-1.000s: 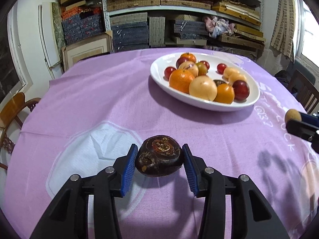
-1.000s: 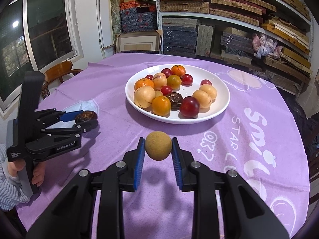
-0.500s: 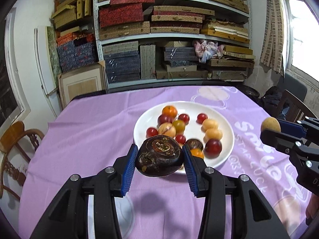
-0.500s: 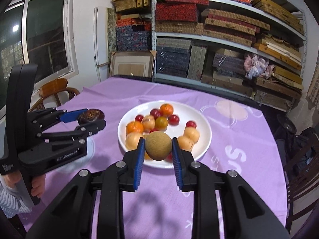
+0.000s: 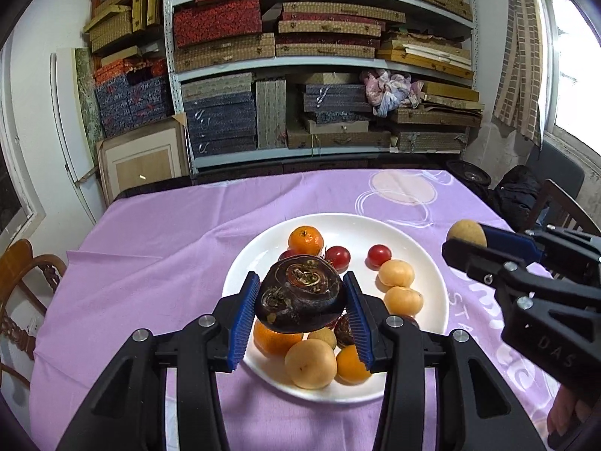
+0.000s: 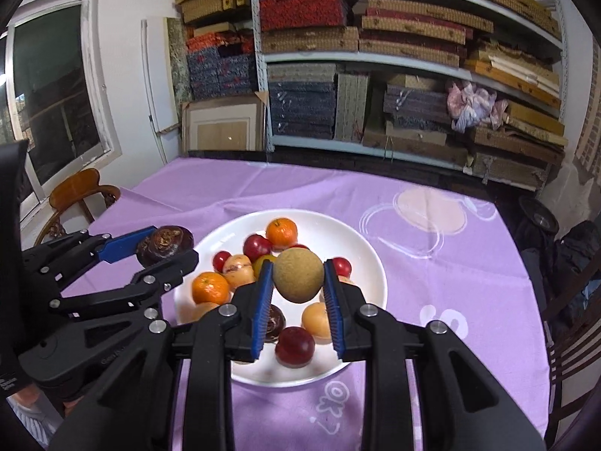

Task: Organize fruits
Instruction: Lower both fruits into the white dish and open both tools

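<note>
My left gripper [image 5: 300,314] is shut on a dark brown water chestnut [image 5: 301,294] and holds it in the air above the near side of the white plate [image 5: 259,251]. It also shows in the right wrist view [image 6: 164,242]. My right gripper [image 6: 298,302] is shut on a round tan fruit [image 6: 298,280], held above the plate [image 6: 366,248]; the same fruit shows in the left wrist view [image 5: 466,233]. The plate holds several oranges, red plums and yellow fruits.
A purple cloth [image 5: 157,248] covers the table. Shelves of boxes [image 5: 319,75] stand behind it. A wooden chair [image 6: 80,195] is at the left and another chair [image 5: 559,210] at the right. A window [image 6: 49,86] is at the left.
Both grippers have risen and moved forward over the plate, each still holding its fruit. The plate now lies directly under both.
</note>
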The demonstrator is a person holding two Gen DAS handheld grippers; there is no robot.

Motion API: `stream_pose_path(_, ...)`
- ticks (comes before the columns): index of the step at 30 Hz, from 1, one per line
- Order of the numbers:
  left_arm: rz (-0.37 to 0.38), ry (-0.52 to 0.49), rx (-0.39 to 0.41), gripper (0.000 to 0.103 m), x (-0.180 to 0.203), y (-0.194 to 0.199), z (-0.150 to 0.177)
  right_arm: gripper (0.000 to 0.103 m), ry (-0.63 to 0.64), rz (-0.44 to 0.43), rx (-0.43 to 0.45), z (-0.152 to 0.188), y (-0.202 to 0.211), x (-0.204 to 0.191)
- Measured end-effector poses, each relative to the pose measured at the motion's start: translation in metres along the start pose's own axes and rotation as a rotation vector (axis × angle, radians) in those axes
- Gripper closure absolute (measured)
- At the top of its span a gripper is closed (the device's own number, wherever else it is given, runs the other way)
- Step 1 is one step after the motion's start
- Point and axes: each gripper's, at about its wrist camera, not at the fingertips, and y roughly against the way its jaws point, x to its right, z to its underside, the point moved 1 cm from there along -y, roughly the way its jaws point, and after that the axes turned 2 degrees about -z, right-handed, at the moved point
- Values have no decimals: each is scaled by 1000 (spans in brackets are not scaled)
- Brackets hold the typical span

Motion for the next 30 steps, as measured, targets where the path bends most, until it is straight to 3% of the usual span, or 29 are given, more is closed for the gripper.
stream_pose_path(6,6,19,-76,57,-3,-48,10,77,-22,14,-84,14,-57,16)
stream_pose_path(13,18,30,-127,57,-7,-85,19,77,-7,25,-133,28,-95,19)
stream_pose_path(30,-7,11,-124,57,3,-107,16,76,38,65,-155,32,-123,21)
